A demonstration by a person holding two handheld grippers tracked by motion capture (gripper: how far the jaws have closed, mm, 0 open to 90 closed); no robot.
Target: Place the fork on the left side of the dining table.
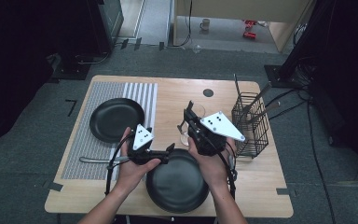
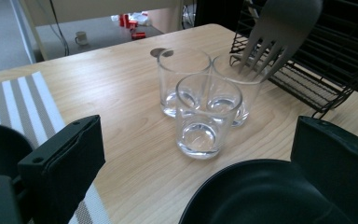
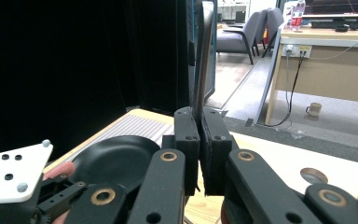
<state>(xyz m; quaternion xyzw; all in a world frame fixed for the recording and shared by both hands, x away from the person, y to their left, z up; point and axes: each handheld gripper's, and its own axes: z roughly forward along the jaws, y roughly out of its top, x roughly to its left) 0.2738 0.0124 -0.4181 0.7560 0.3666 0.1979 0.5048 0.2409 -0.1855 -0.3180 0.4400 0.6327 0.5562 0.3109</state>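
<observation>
One grey metal fork (image 3: 203,56) is clamped upright by its handle in the right claw (image 3: 199,154), tines over three clear glass tumblers (image 2: 200,100), presumably for racking; left claw (image 2: 200,154) is held open, empty.

Two black hand-held grippers with pale top plates

The left gripper (image 1: 170,150) and the right gripper (image 1: 186,114) are both matt black, and each one carries a three-cornered plate (image 1: 223,126) in light grey with small dark dots. In the right gripper view, the linkage arms show round brass-coloured bushings (image 3: 168,156) and small dark screw holes. A black cable (image 1: 112,163) trails from the left gripper. The forearms are bare, without sleeves.
</observation>
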